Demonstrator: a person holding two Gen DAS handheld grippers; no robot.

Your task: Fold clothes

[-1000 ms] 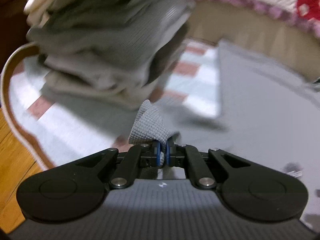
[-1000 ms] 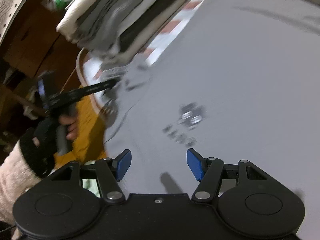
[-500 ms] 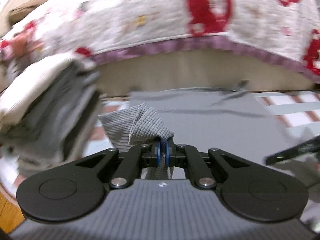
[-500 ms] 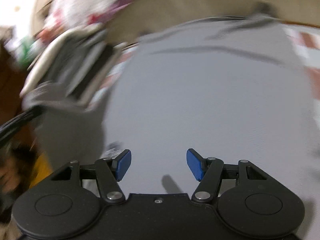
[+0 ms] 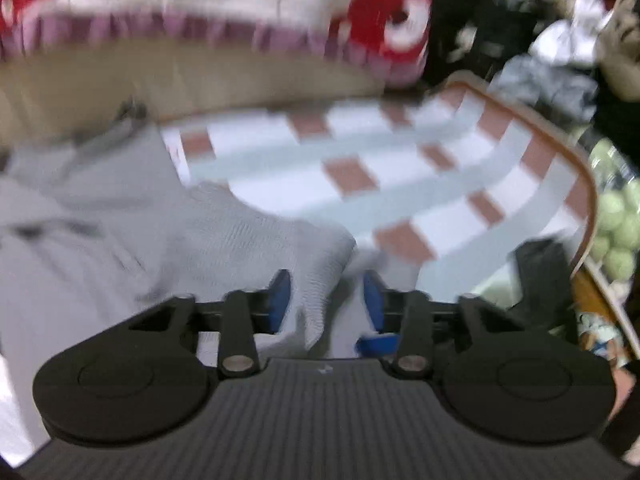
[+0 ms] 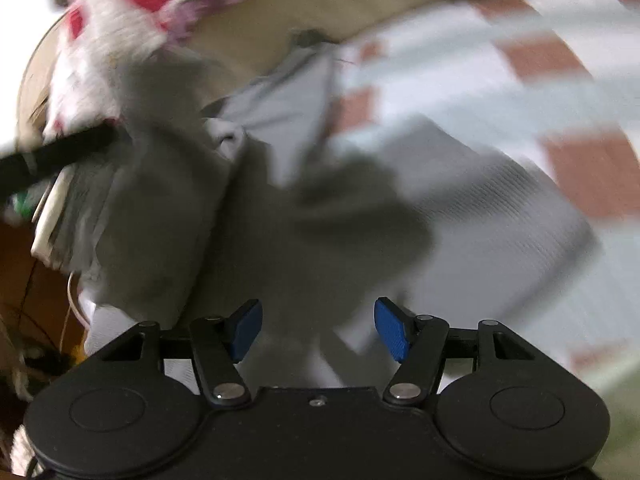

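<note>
Where the right view adds folded stack (image 6: 80, 216), both hand-held grippers spread (left (image 5: 326, 300), right (image 6: 318, 330)), grey garment (image 5: 248, 236) between.

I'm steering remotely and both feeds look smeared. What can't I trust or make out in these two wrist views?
- Left wrist view: motion blur hides whether the left gripper, jaws apart, touches the grey garment between them.
- Right wrist view: the garment's fold lines are smeared; the right gripper body covers its near edge.
- Right wrist view: the stack of folded clothes is blurred and cut off by the left edge.
</note>
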